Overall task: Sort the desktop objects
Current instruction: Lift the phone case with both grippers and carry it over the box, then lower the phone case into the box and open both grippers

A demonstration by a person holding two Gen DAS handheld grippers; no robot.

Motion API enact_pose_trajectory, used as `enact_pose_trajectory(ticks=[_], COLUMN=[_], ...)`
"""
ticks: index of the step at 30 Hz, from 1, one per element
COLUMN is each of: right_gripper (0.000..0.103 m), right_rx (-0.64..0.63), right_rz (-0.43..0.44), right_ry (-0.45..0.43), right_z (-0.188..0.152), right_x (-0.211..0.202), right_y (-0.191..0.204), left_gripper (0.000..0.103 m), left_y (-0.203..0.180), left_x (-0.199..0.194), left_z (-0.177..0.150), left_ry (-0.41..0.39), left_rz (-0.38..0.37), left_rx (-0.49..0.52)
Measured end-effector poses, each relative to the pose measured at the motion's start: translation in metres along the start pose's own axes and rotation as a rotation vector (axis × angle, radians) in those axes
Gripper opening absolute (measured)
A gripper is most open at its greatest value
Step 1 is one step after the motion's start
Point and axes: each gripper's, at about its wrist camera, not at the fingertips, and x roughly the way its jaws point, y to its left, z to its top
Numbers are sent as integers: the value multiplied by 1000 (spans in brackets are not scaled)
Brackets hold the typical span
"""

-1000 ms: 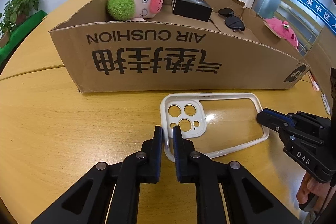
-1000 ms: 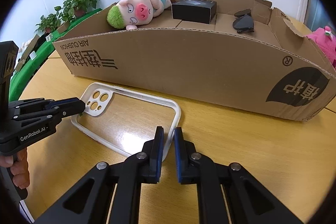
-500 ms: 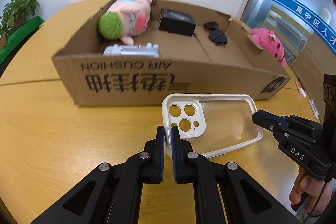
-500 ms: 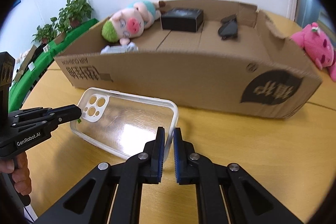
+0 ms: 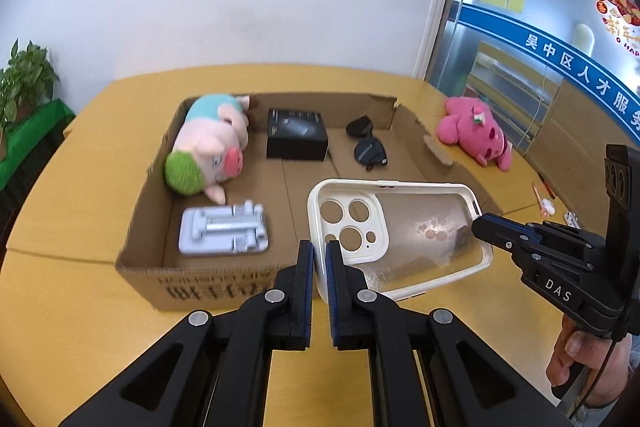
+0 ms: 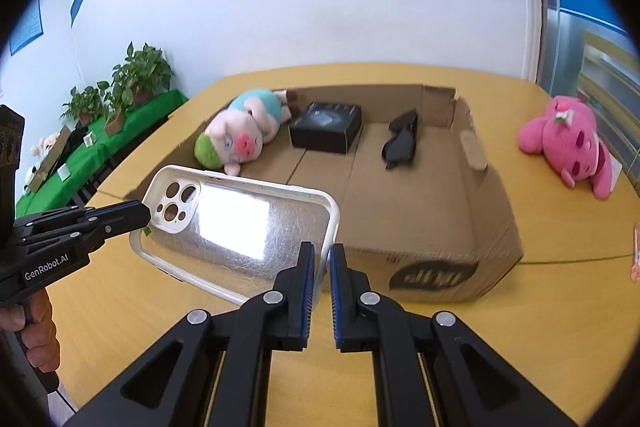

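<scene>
My left tongs (image 5: pixel 319 263) are clamped on the camera-cutout end of the white-rimmed clear phone case (image 5: pixel 400 239), and my right tongs (image 6: pixel 321 267) are clamped on its opposite end, so I hold it between both, off the bench (image 5: pixel 80 327) and above the near wall of the cardboard box (image 5: pixel 200 287). Inside the box lie a pig plush toy (image 5: pixel 212 147) with green hair, a grey folded phone stand (image 5: pixel 224 231) just in front of it, a black carton (image 5: pixel 298 135) and dark sunglasses (image 5: pixel 370 145). A pink plush toy (image 5: pixel 476 135) lies on the bench beyond the box's right end. Potted plants (image 6: pixel 136 75) stand on a green-covered ledge at the left.
</scene>
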Motion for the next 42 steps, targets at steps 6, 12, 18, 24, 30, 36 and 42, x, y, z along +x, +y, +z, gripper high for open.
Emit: enact_pose_trajectory(ticks=[6,12,18,24,30,36,42], right_gripper=[7,7,7,7,7,7,7], right_rx=[-11,-32,-38,-14,-12,-13,31], right_rz=[-8,-15,-22,-50,-41,-9,17], right_ry=[-41,-61,-59,-24,49,176,312], right_z=[24,43,63,82,101,111,106], right_x=[-11,-13,-4,22,74,138,185], right_y=[-4,-6,-18,-44,-56,-58,-66], left_gripper=[5,5,5,5,5,5,5], left_y=[-5,-8,-12,-17,4,29,49], left_x=[-7,-9,7,47,100,159,202], left_z=[25,41,60,81,99,101,84], left_ry=[-44,-71,-77,-44,42,179,299], left_rz=[-15,-6,-24,-50,-26,5,-2], left_rx=[17,15,21,30,5,-18,-66])
